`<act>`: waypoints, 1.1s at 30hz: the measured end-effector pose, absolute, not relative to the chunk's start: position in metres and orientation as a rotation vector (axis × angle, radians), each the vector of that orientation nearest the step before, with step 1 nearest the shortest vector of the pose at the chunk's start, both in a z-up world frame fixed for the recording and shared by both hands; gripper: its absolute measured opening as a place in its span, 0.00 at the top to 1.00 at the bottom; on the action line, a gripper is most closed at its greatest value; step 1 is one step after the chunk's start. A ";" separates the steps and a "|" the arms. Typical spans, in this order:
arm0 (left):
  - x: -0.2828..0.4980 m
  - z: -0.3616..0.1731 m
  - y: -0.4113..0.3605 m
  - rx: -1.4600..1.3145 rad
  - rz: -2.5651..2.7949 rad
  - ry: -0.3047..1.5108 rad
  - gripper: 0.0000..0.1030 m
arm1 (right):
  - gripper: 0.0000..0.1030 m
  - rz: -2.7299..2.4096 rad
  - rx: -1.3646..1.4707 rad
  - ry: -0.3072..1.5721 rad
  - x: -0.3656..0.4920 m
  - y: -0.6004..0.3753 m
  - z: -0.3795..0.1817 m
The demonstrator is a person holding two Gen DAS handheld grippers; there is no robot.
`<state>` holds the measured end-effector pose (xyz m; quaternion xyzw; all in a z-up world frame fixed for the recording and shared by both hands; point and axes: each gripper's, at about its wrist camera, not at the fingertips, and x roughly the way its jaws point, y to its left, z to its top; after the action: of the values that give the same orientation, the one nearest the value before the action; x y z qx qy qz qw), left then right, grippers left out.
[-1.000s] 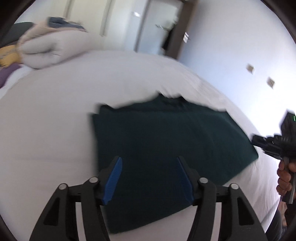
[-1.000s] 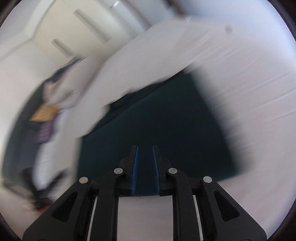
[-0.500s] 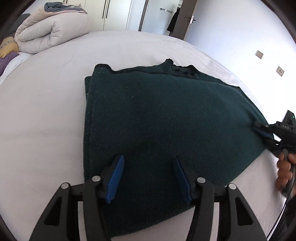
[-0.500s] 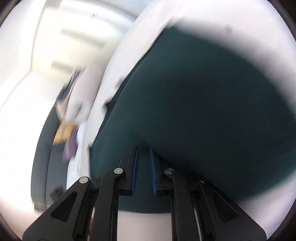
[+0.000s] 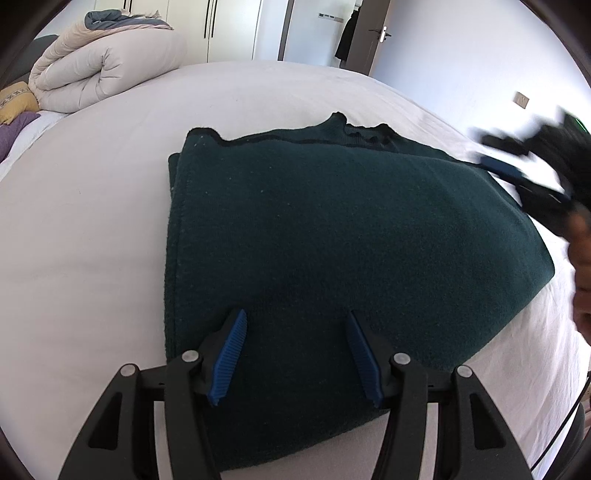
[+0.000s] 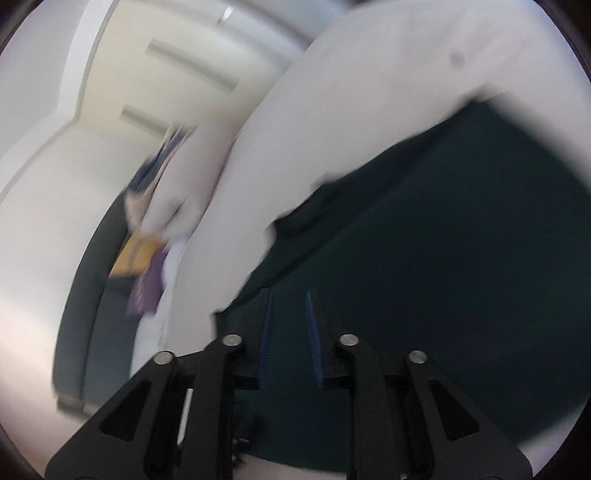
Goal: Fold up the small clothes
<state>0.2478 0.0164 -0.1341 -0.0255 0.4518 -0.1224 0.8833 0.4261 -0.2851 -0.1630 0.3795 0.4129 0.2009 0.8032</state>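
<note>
Left gripper [image 5: 295, 354]: jaws parted, blue ribbed pads [image 5: 229, 356] poised over the near edge of one folded dark green knitted garment [image 5: 332, 236], nothing clasped. Right gripper [image 6: 289, 334]: jaws opening, a narrow gap between the pads, the same garment [image 6: 424, 277] behind and beneath them, nothing visibly pinched; in the left wrist view it appears blurred at the garment's right edge [image 5: 524, 173], held by a hand [image 5: 580, 236]. The garment lies flat, collar away from the left gripper, on a white bedsheet [image 5: 92, 221]. One rolled beige duvet [image 5: 103, 70], one yellow cushion [image 5: 16, 99] and one purple cushion [image 5: 13, 127] lie at the far left. White wardrobe doors [image 5: 229, 29] and one dark door [image 5: 376, 37] stand behind.
</note>
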 end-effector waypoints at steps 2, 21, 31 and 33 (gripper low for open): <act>0.248 -0.135 0.015 -0.045 -0.253 0.940 0.43 | 0.75 0.473 0.801 0.941 0.449 -0.246 -0.176; 0.246 -0.129 0.023 -0.102 -0.273 0.928 0.43 | 0.75 0.149 0.950 0.794 0.467 -0.328 -0.227; 0.254 -0.112 0.115 -0.416 -0.164 0.877 0.09 | 0.28 0.536 0.789 0.915 0.441 -0.215 -0.208; 0.257 -0.127 0.126 -0.549 -0.207 0.944 0.12 | 0.28 0.538 0.747 0.990 0.445 -0.194 -0.226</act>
<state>0.2571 0.1261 -0.1266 -0.2605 0.4479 -0.0985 0.8496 0.4450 -0.1936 -0.2264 0.3456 0.4582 0.2488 0.7802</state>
